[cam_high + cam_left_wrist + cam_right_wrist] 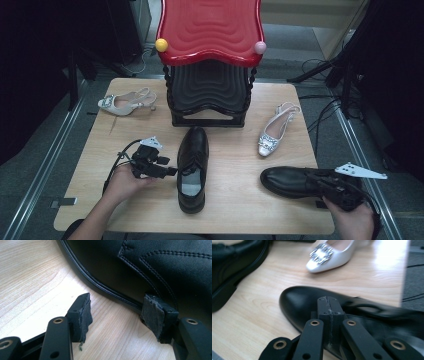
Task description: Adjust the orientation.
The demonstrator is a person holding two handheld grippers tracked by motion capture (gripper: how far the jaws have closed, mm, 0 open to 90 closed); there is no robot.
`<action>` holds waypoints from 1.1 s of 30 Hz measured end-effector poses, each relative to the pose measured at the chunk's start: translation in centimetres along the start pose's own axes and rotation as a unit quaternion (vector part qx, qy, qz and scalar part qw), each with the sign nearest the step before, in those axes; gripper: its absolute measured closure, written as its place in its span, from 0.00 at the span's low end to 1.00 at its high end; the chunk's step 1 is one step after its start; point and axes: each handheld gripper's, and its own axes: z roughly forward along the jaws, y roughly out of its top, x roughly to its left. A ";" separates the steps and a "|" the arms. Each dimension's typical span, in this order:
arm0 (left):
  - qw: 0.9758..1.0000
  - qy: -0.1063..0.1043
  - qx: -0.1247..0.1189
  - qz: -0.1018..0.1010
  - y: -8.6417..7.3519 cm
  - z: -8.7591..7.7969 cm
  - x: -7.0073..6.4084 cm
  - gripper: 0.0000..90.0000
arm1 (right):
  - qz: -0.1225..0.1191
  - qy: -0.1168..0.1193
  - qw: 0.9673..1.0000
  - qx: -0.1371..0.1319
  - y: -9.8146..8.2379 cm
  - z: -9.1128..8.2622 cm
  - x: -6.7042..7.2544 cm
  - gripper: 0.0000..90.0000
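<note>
A black leather shoe (192, 170) lies mid-table, toe toward the rack. My left gripper (172, 171) is at its left side. In the left gripper view the left gripper (117, 312) stands open, one pad against the shoe's (150, 265) sole edge and the other over bare wood. A second black shoe (285, 181) lies at the front right, toe pointing left. My right gripper (320, 182) hovers over its rear part. In the right gripper view the right gripper (328, 301) is shut above that shoe (297, 302), and I see nothing between the pads.
A red-topped black rack (210, 45) stands at the table's back centre. One pale heeled shoe (125, 102) lies back left, another with a jewelled buckle (275, 131) right of centre. The table's (240, 215) right edge runs close to the right hand; cables trail on the floor.
</note>
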 end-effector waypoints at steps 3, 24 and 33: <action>1.000 0.000 0.004 0.000 0.0 0.1 0.1 0.45 | 0.024 0.001 0.999 -0.022 0.1 -1.3 -1.0 1.00; 1.000 0.001 0.006 0.005 0.0 0.1 0.1 0.45 | 0.046 -0.085 0.995 0.021 -2.4 -1.9 -4.3 1.00; 1.000 0.003 0.005 0.005 0.0 0.1 0.2 0.45 | 0.032 -0.093 0.995 0.028 -2.1 -0.6 -2.7 1.00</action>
